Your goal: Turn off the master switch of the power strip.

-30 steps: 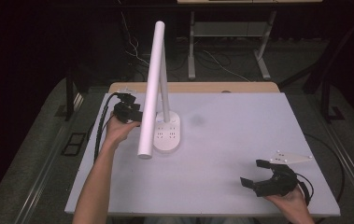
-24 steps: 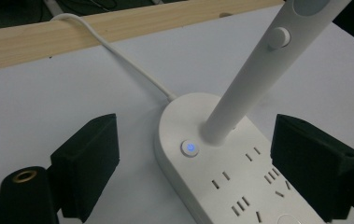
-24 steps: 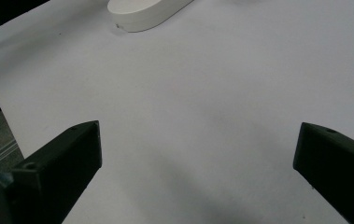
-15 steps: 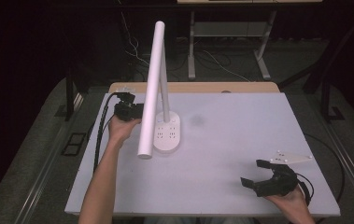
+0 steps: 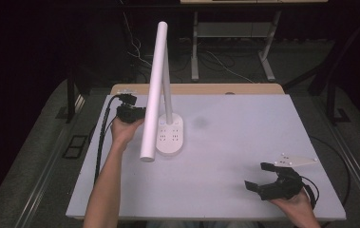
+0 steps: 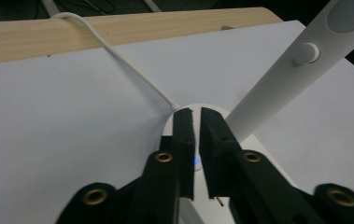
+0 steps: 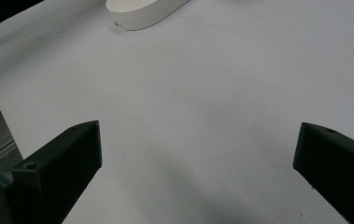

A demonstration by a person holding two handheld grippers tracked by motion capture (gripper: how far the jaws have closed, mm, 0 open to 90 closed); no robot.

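A white desk lamp stands on the table, its oval base (image 5: 170, 137) carrying several sockets. Its long tube head (image 5: 154, 90) slants down toward the front. My left gripper (image 5: 138, 112) sits just left of the lamp stem, held by a hand. In the left gripper view its jaws (image 6: 195, 113) are shut with only a thin slit, hanging over the base (image 6: 171, 125), where a small blue light (image 6: 196, 161) glows. The lamp arm (image 6: 277, 84) rises to the right. My right gripper (image 5: 256, 176) rests open near the table's front right, with nothing between its jaws (image 7: 198, 130).
The lamp's white cable (image 6: 118, 58) runs from the base to the wooden back edge (image 6: 118, 30) of the table (image 5: 244, 137). A black cable (image 5: 102, 137) trails along the left edge. The lamp base (image 7: 142, 11) lies far ahead of the right gripper.
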